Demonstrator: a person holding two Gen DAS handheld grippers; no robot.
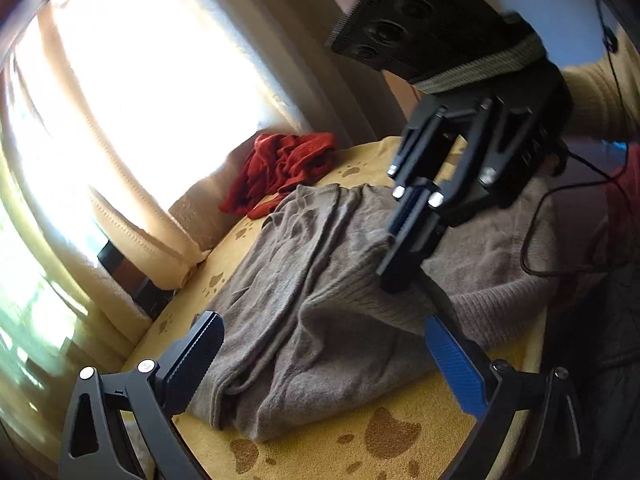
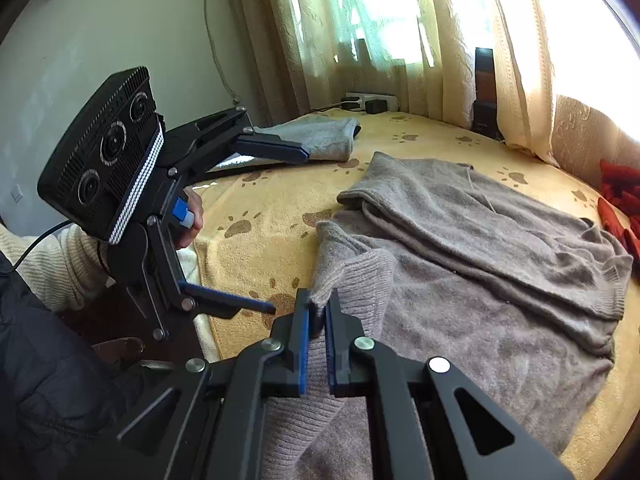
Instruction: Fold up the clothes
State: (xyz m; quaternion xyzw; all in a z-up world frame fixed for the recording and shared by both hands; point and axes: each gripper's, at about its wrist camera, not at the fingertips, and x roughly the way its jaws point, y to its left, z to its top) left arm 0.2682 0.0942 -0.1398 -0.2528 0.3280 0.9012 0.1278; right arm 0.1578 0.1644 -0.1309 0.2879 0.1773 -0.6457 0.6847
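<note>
Fold barely begun; brown sweater (image 2: 480, 248) lies rumpled on bed (image 2: 420, 136); right gripper (image 2: 317, 320) fingers pinch its ribbed hem; left gripper (image 1: 320, 356) fingers spread, empty; red garment (image 1: 280, 168) unfolded, grey one (image 2: 320, 140) looks folded.

cream curtains (image 2: 460, 40) over bright window (image 1: 160, 60), white wall (image 2: 120, 20), paw-print yellow bedcover (image 2: 420, 132).

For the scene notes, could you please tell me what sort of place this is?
Probably a bedroom at home: clothes lie on a yellow paw-print blanket like a bed cover, cream curtains hang at a bright window, and a power strip sits by the wall.
</note>
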